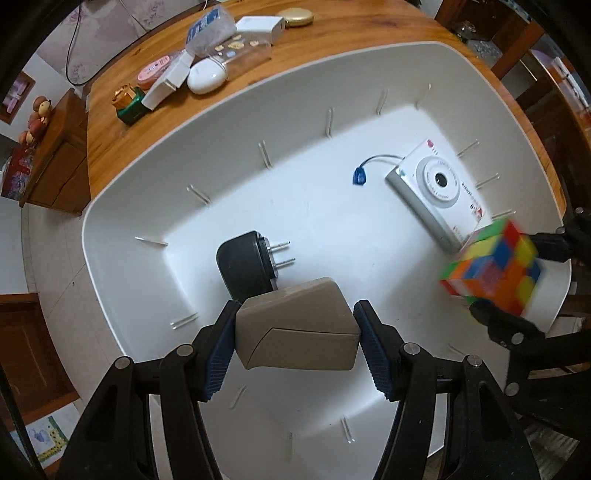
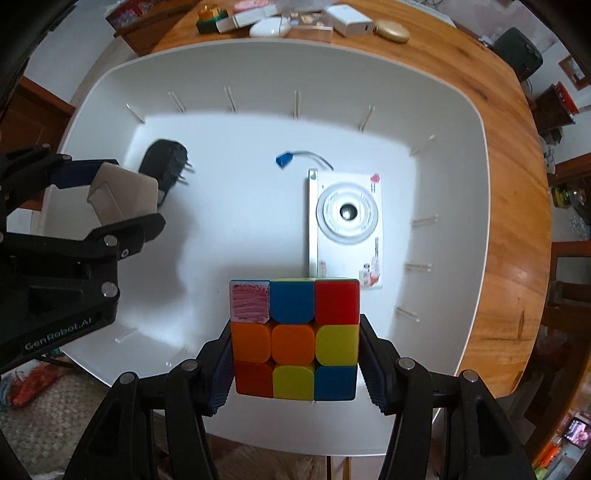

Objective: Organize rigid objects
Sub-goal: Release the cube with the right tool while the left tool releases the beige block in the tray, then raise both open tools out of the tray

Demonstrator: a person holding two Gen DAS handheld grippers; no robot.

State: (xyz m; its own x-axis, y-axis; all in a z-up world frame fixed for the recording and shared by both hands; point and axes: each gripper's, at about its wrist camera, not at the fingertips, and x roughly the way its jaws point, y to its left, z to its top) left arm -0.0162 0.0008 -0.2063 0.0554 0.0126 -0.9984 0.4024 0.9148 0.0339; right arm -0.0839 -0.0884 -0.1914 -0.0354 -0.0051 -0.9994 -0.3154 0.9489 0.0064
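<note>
My left gripper (image 1: 295, 332) is shut on a beige box-shaped charger (image 1: 295, 325), held above the white bin (image 1: 155, 177); it also shows in the right wrist view (image 2: 122, 195). My right gripper (image 2: 295, 350) is shut on a colourful puzzle cube (image 2: 295, 339), held over the bin's near right part; the cube shows blurred in the left wrist view (image 1: 491, 266). On the bin floor lie a black plug adapter (image 1: 243, 266) with two prongs and a white toy camera (image 1: 439, 188) with a blue-tipped strap (image 1: 359, 178).
The bin (image 2: 443, 110) sits on a wooden table (image 1: 332, 33). Beyond it lie a white mouse (image 1: 206, 75), white boxes (image 1: 258, 27), a gold round case (image 1: 295, 16), a clear plastic case (image 1: 236, 51), a green-gold bottle (image 1: 127, 103) and pink tape (image 1: 153, 72).
</note>
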